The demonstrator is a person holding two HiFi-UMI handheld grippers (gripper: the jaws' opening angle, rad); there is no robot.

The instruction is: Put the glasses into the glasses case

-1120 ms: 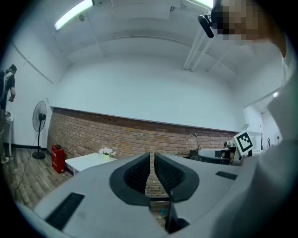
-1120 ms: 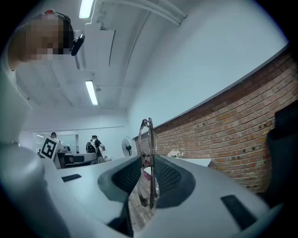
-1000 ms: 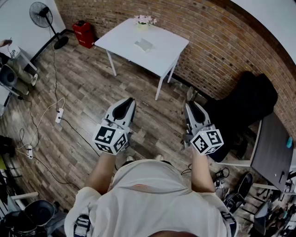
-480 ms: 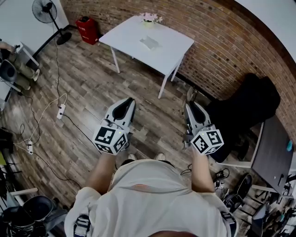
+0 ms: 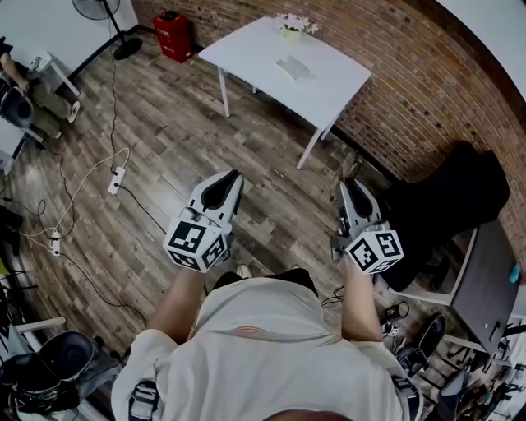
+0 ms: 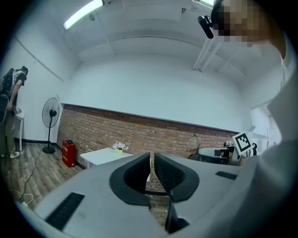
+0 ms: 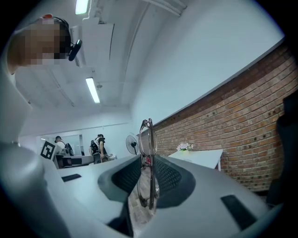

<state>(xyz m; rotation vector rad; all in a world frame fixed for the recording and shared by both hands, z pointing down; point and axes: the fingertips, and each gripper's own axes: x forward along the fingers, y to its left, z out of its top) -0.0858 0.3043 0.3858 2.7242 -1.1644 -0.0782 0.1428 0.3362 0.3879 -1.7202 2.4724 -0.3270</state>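
Observation:
My right gripper (image 5: 348,186) (image 7: 148,160) is shut on a pair of clear-framed glasses (image 7: 147,137), folded and standing upright between the pads; their rim pokes out past its tip as thin wire (image 5: 352,164). My left gripper (image 5: 233,175) (image 6: 152,155) is shut with nothing between its jaws. Both are held at waist height over the wooden floor. A small pale flat case (image 5: 293,67) lies on the white table (image 5: 329,86) ahead, well beyond both grippers. The table's near end (image 6: 100,155) shows past the left jaws.
A pot of flowers (image 5: 292,25) stands at the table's far edge by the brick wall (image 5: 427,90). A red canister (image 5: 177,35), a fan base and floor cables with a power strip (image 5: 117,180) lie left. A black seat (image 5: 448,201) and a dark desk (image 5: 485,284) stand right.
The table and case have slid right and slightly up in the head view, and the floor things have shifted with them. Both grippers keep the same pose, the right still shut on the glasses.

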